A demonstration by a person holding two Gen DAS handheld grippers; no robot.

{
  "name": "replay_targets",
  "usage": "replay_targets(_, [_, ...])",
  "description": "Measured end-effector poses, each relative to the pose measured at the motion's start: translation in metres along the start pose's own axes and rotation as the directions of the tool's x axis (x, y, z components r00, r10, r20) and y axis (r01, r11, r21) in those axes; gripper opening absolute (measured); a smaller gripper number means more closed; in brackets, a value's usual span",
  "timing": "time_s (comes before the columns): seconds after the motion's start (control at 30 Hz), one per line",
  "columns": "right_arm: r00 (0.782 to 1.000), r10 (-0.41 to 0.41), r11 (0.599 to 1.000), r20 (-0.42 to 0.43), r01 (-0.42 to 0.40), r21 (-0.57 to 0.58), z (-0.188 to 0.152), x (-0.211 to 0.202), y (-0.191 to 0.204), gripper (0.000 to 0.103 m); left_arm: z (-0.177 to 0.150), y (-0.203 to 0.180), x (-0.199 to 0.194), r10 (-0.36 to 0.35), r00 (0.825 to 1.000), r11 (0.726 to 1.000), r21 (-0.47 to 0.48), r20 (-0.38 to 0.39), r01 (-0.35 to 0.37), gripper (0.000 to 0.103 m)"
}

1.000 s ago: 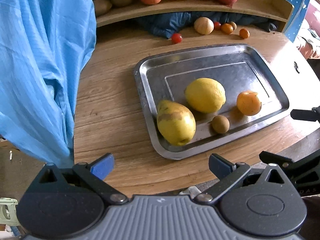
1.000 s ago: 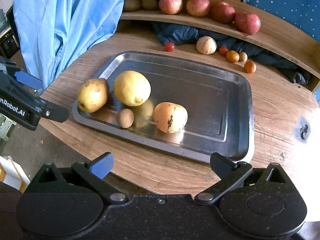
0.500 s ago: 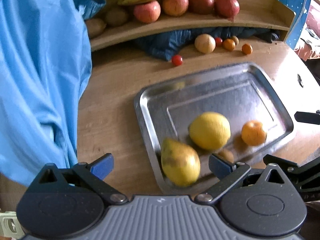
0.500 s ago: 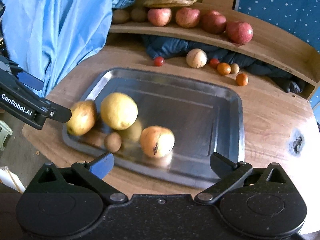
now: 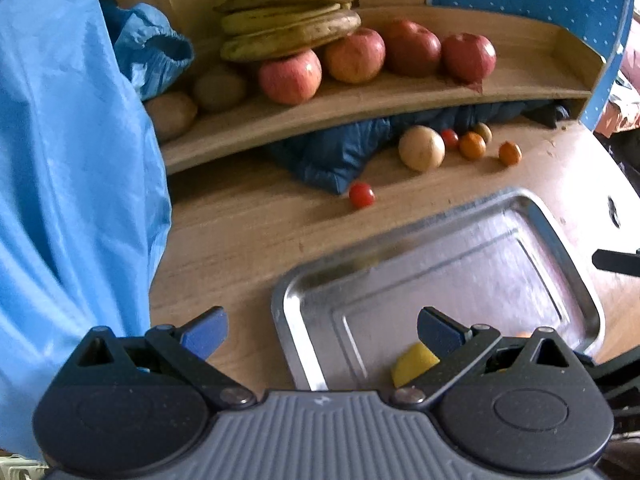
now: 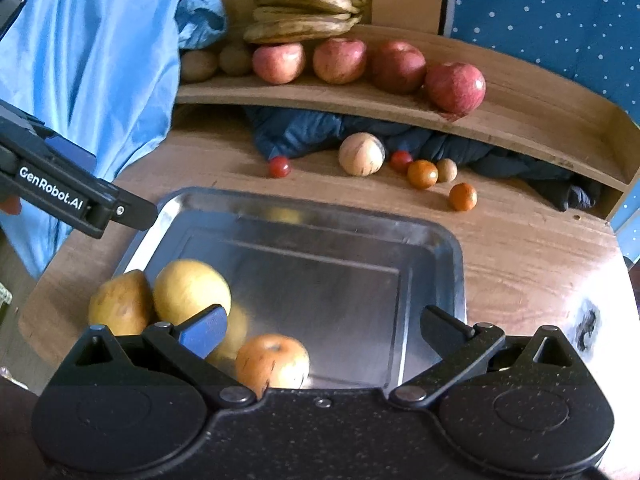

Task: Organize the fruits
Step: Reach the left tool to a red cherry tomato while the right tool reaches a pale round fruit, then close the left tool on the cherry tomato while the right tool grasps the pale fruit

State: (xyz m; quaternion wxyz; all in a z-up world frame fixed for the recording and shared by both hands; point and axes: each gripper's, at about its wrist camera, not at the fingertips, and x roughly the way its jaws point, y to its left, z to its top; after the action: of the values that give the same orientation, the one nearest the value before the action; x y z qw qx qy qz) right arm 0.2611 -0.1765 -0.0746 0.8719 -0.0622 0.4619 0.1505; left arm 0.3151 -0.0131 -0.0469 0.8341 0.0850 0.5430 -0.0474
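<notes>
A: Start close. What are the hands doing?

B: The left gripper [image 5: 318,330] and right gripper [image 6: 320,328] both have their fingers spread wide and carry nothing. Compared with a second ago, both have tipped up and pushed forward over the tray [image 6: 452,248].

A: So the tray fruit slid down the view?

B: Yes. The pear [image 6: 120,304], the lemon [image 6: 190,288] and the orange fruit [image 6: 272,364] sit at the tray's near end, just ahead of the right gripper, half hidden by it. The far half of the tray is bare.

A: And beyond?

B: Loose on the table [image 6: 520,248]: a cherry tomato [image 5: 361,195], a pale round fruit [image 6: 362,154] and small oranges [image 6: 422,174]. Behind them, the shelf [image 5: 360,100] holds apples [image 5: 290,76] and bananas [image 5: 288,12].

A: Meaning?

B: I judge the aim has turned from the tray to those far fruits; one is likely fetched next.
</notes>
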Motion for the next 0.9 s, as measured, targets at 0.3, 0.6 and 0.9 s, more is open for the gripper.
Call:
replay_targets(0.3, [0.999, -0.049, 0.998, -0.009, 0.049, 0.030, 0.014, 0.021, -0.002, 0.102, 0.026, 0.007, 0.035, -0.030, 0.999, 0.999, -0.031, -0.014, 0.030, 0.103])
replay_targets(0.6, [0.990, -0.123, 0.991, -0.063, 0.126, 0.052, 0.028, 0.045, -0.008, 0.102, 0.046, 0.009, 0.071, -0.088, 0.995, 0.996, 0.009, -0.044, 0.089, 0.103])
replay_targets(0.9, [0.973, -0.209, 0.976, -0.094, 0.214, 0.048, 0.044, 0.062, -0.017, 0.102, 0.061, 0.007, 0.094, -0.160, 0.985, 0.986, 0.039, -0.057, 0.163, 0.103])
